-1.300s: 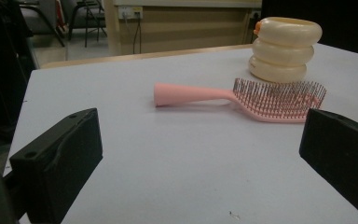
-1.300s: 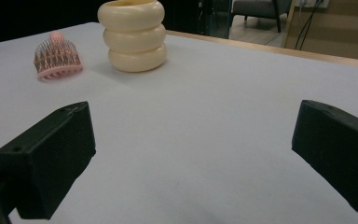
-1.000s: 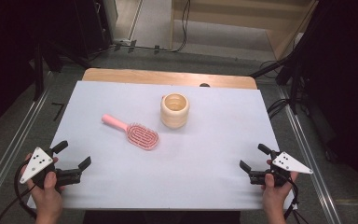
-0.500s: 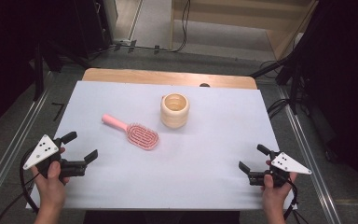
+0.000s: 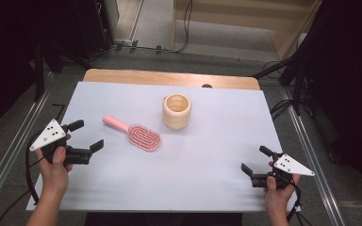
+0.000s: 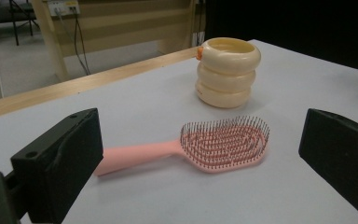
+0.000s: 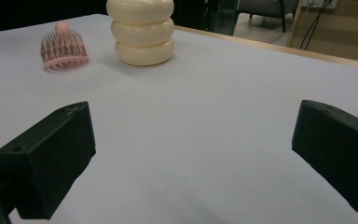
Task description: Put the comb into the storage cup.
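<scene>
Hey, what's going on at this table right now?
A person holds a hand-held gripper in each hand over a white table, and neither grips anything. The left hand-held gripper is open and faces a pink hairbrush lying bristles up. The right hand-held gripper is open near the table's front right corner. A cream ribbed cup stands upright just beyond the brush head.
</scene>
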Demonstrator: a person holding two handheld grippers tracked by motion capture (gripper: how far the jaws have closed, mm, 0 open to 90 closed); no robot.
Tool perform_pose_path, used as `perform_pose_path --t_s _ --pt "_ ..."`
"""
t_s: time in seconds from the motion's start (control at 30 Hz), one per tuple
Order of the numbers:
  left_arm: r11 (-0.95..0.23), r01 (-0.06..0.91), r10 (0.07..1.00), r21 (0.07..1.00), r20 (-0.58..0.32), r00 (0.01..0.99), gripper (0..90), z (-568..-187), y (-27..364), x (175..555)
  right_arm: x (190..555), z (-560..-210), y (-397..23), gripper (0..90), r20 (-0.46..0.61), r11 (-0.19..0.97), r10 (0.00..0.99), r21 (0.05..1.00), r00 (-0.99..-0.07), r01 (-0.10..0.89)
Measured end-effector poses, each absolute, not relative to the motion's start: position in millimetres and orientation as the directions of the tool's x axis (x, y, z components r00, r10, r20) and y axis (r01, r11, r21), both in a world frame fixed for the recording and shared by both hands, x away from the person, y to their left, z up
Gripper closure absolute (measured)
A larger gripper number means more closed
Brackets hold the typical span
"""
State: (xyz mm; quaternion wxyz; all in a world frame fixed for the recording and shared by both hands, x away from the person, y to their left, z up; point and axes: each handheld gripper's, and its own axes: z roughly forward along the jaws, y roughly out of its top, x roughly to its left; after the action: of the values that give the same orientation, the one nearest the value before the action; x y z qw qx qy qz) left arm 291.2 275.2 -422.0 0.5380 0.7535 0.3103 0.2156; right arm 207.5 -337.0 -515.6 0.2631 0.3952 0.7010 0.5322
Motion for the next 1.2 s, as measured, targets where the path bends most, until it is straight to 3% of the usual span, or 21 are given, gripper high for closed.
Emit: perform_pose_path --t_s 0.5,0.53,0.77,0.87,0.93,1.2 --pt "-0.337 0.251 0.652 0.907 0.033 0.758 0.1 -406.8 256.3 318.7 207.9 -515.7 -337.2 0.0 0.051 0.124 0.83 0.954 -0.555 0.274" --pt "-0.346 0.249 0.653 0.905 0.041 0.756 4.5 -406.1 254.9 320.5 208.0 -515.7 -337.0 0.0 0.052 0.125 0.829 0.953 -0.557 0.275" --pt "-0.359 0.267 0.642 0.894 0.029 0.766 6.1 -401.6 250.4 333.9 208.1 -515.8 -337.0 0.0 0.052 0.125 0.83 0.953 -0.556 0.276" --pt "-0.374 0.282 0.652 0.884 0.034 0.758 14.2 -398.9 245.9 340.1 208.4 -515.9 -336.7 0.0 0.051 0.127 0.83 0.953 -0.555 0.277" --pt "-0.39 0.291 0.652 0.874 0.04 0.757 14.8 -397.1 242.3 344.9 208.3 -515.9 -336.5 0.0 0.049 0.129 0.83 0.952 -0.556 0.276" --pt "-0.426 0.335 0.653 0.84 0.03 0.756 40.0 -394.3 235.2 368.7 208.8 -515.9 -336.2 0.0 0.048 0.132 0.83 0.951 -0.556 0.279"
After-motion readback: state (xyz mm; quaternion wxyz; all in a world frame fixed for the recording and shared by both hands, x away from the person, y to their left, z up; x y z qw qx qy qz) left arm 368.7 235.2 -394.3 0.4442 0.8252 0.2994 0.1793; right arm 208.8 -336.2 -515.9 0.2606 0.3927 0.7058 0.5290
